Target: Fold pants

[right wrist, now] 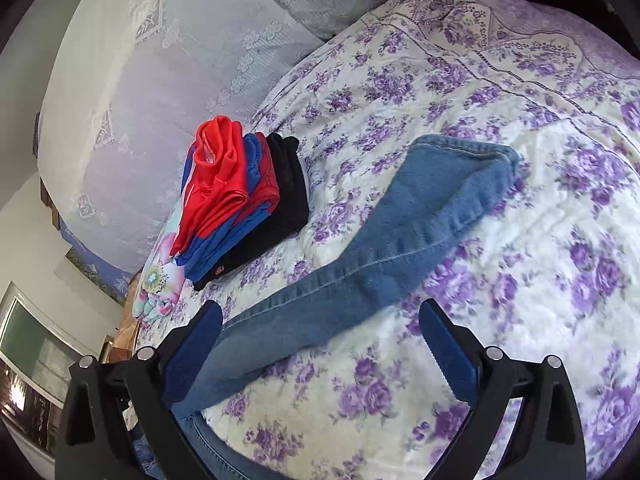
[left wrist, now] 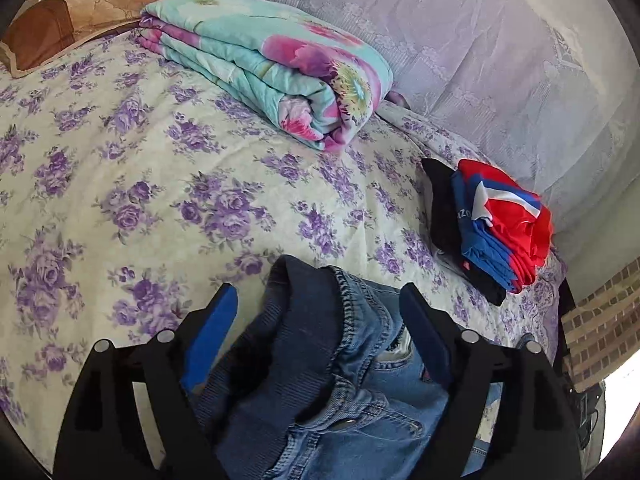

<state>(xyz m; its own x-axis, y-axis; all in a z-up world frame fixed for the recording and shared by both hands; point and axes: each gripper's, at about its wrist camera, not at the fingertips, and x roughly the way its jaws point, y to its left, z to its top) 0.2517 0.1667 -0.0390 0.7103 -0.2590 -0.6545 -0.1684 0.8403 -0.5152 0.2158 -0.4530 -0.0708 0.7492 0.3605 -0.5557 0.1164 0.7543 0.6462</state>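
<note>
Purple-flowered bedspread (left wrist: 120, 168) covers the bed. Left hand-held gripper (left wrist: 320, 300), lower centre of frame: jaws spread, jeans (left wrist: 320, 380) waistband bunched between them, unclamped. Right hand-held gripper (right wrist: 320, 320), lower centre: released, a jeans leg running from its left finger toward upper right.

Soft, even daylight fills both views; shadows stay faint. In the left wrist view a glare patch (left wrist: 624, 408) burns white at 4 o'clock. The jeans (right wrist: 400, 216) smear with motion blur. Fisheye bending and black vignette ring every edge.
</note>
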